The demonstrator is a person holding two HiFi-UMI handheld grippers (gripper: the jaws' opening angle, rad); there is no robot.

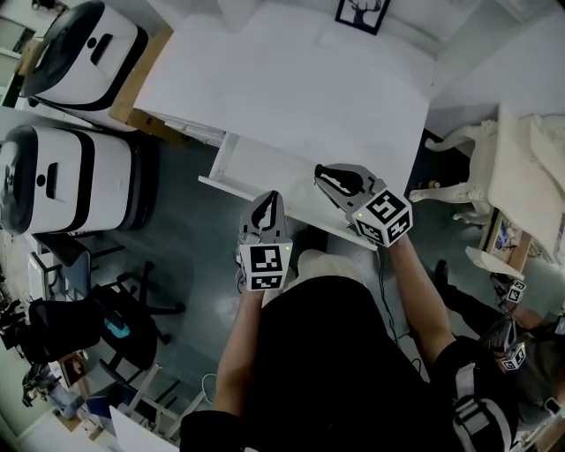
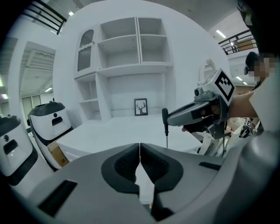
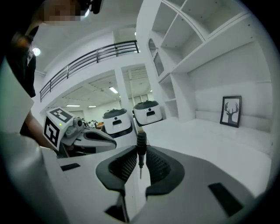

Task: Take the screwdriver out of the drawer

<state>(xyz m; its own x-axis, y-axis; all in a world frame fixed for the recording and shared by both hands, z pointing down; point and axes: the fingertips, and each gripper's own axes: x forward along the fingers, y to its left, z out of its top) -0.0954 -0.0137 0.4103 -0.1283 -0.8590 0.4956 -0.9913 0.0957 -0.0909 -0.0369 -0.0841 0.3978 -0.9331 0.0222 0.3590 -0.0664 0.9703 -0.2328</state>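
A slim black-handled screwdriver (image 3: pixel 141 148) stands upright, tip down, between the pads of my right gripper (image 3: pixel 140 159), which is shut on its handle. From the left gripper view the screwdriver (image 2: pixel 165 124) hangs from the right gripper (image 2: pixel 169 119) above the white desktop (image 2: pixel 113 131). In the head view my right gripper (image 1: pixel 327 175) is over the open white drawer (image 1: pixel 222 163) at the desk's (image 1: pixel 291 88) front edge. My left gripper (image 1: pixel 267 203) is just left of it near the drawer front. Its jaws meet and nothing is between them, and the left gripper (image 2: pixel 140 153) shows the same up close.
Two white-and-black machines (image 1: pixel 79 53) (image 1: pixel 62 181) stand left of the desk, with a black office chair (image 1: pixel 115 318) nearer me. A framed deer picture (image 1: pixel 362 13) leans at the desk's back under white shelves (image 2: pixel 131 48). An ornate white chair (image 1: pixel 481 168) stands at the right.
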